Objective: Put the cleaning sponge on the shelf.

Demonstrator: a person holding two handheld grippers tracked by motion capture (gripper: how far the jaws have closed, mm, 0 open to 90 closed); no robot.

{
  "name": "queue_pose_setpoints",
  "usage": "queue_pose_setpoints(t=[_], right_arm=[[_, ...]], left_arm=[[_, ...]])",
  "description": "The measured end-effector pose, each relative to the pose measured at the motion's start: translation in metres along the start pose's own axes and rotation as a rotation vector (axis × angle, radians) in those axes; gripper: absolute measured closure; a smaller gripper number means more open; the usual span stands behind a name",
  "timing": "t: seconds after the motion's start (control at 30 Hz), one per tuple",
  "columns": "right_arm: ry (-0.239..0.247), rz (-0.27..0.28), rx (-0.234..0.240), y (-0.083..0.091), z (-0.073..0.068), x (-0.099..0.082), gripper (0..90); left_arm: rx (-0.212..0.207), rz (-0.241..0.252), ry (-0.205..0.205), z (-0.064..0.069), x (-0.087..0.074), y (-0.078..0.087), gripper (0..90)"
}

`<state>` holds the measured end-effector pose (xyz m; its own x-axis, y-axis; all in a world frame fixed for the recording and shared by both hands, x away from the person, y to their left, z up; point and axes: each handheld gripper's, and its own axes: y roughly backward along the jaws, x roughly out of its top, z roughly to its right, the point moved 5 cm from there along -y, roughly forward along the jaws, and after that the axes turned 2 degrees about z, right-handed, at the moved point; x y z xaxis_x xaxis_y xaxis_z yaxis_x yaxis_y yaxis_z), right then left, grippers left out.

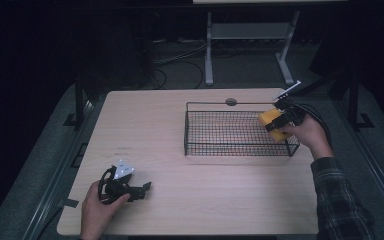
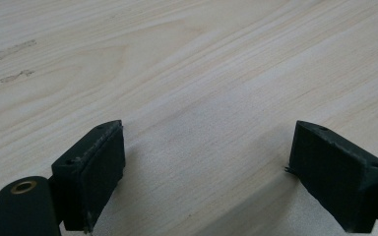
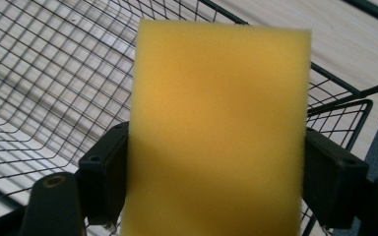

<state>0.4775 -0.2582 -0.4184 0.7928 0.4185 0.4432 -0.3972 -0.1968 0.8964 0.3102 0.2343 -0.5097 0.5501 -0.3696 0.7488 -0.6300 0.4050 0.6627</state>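
Sponge-into-basket work looks to be at the carrying step, judged from how things lie. Starting at the left of the high view, the left gripper (image 1: 139, 189) rests low on the tabletop (image 1: 150, 125) near the person's edge, held in the left hand (image 1: 97, 207), well apart from everything else. In the left gripper view its jaws stand wide apart with bare wood grain between them, so it is open and holds nothing.

Moving right, the wire basket (image 1: 215, 148) sits on the far right half of the tabletop. Its floor appears bare through the mesh.

At the basket's right end, the right gripper (image 1: 276, 123) holds the yellow sponge (image 1: 269, 118) just above the rim, over the right-hand corner. In the right gripper view the sponge (image 3: 216, 132) is pinched between the two jaws by its long side faces, with the basket (image 3: 54, 73) mesh behind and below it.

The sponge is a flat block. Its long axis runs along the gripper's own reach, so its free short end points away from the hand and toward the basket's inside, tilted somewhat downward as far as the high view lets me tell.

The next move probably calls for carrying the sponge a little farther in past the rim wire, lowering it, then parting the jaws so it drops flat on the mesh floor.
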Motion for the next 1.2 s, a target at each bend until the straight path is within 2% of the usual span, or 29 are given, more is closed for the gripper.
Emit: queue_pose_setpoints(t=[0.33,0.67,0.93,1.2], right_arm=[[-0.024,-0.019,0.014,-0.015,0.003,-0.005,22.6],[-0.020,-0.032,0.028,-0.019,0.000,-0.007,20.5],[-0.015,-0.026,0.029,-0.017,-0.001,-0.007,16.1],[0.001,0.023,0.030,0.002,-0.006,-0.013,16.2]], left_arm=[[0.001,-0.002,0.000,0.000,0.000,0.000,12.9],[0.001,-0.002,-0.001,0.000,0.000,0.000,12.9],[0.001,-0.001,0.000,0.000,0.000,0.000,12.9],[0.005,-0.002,0.004,0.000,0.001,-0.001,12.7]])
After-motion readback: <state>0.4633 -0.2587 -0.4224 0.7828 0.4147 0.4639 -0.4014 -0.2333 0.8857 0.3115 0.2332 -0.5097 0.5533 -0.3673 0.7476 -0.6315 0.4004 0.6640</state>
